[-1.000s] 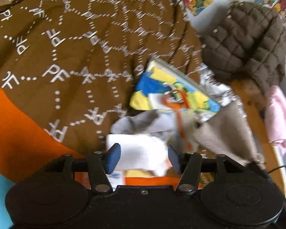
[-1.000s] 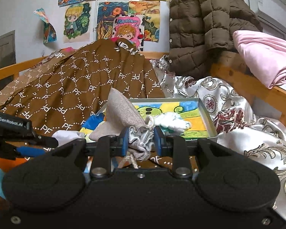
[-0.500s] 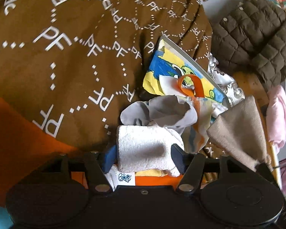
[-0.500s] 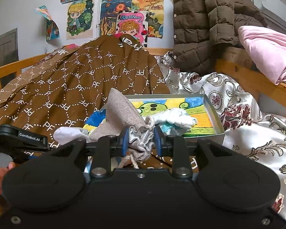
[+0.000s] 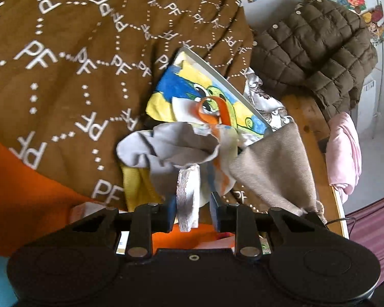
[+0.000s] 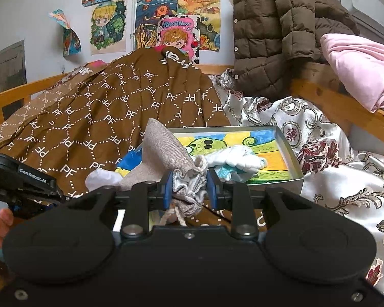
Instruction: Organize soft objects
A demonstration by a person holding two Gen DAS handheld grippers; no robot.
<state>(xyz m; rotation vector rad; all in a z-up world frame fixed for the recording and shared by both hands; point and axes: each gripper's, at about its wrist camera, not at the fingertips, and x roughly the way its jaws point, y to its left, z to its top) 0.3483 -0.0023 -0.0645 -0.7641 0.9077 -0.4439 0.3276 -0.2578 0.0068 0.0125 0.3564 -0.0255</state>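
My right gripper (image 6: 188, 188) is shut on the gathered mouth of a beige drawstring pouch (image 6: 163, 154), held above the bed; the pouch also shows in the left wrist view (image 5: 271, 168). My left gripper (image 5: 192, 208) has its jaws narrowed around a white towel-like cloth (image 5: 188, 197) standing on edge between them. Just beyond lie a grey cloth (image 5: 171, 147) and an orange ribbon (image 5: 217, 110). A shallow grey tray (image 6: 289, 151) with a colourful drawing holds a white-blue soft toy (image 6: 240, 161).
A brown "PF" patterned blanket (image 6: 110, 117) covers the bed's left. A silver floral quilt (image 6: 340, 179) lies right. A brown puffer jacket (image 6: 276, 30) and pink fabric (image 6: 358, 64) hang on the wooden bed rail (image 6: 330, 102). Orange fabric (image 5: 25, 189) lies near left.
My left gripper has narrowed on the white cloth, which now stands on edge as a thin strip between the jaws. My right gripper keeps holding the pouch, nearly still.
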